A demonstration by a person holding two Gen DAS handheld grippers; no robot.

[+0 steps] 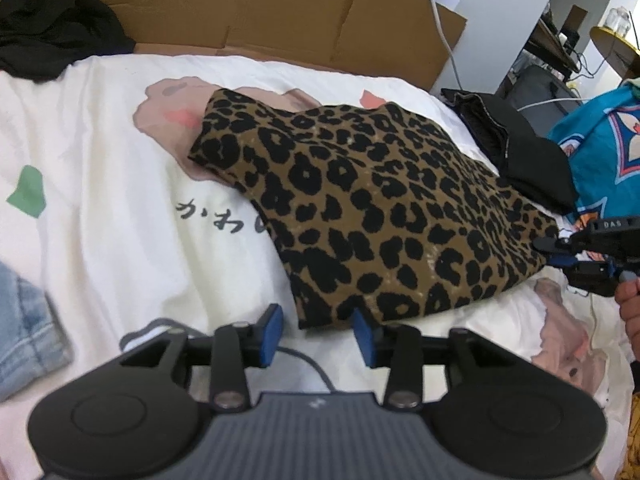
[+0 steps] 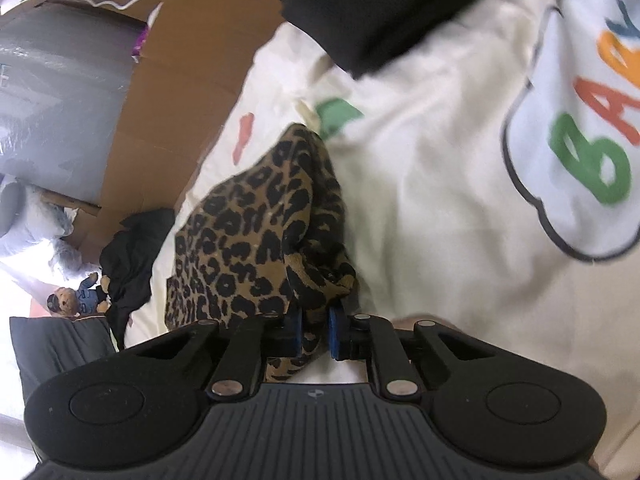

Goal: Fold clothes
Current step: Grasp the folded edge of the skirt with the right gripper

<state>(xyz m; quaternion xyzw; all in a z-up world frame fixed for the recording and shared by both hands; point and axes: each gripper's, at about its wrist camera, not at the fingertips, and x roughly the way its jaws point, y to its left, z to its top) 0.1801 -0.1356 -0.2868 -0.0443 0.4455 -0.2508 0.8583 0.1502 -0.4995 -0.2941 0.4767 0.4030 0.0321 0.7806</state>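
Leopard cloth (image 1: 384,208) lying mid bed sheet (image 1: 120,208), partly folded. Right gripper (image 2: 316,332) pinching its bunched corner tight. Left gripper (image 1: 318,334) gaping apart, holding nothing, nearing other corner. Risk: right pulling alone, fold sliding crooked, thin pinch slipping.

one leopard-print garment (image 1: 384,216), two black garments (image 1: 52,32), two tools (image 1: 318,334)

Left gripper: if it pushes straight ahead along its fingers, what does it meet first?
Most likely the near hem of the leopard-print garment, lying just beyond the open left gripper; depth is uncertain.
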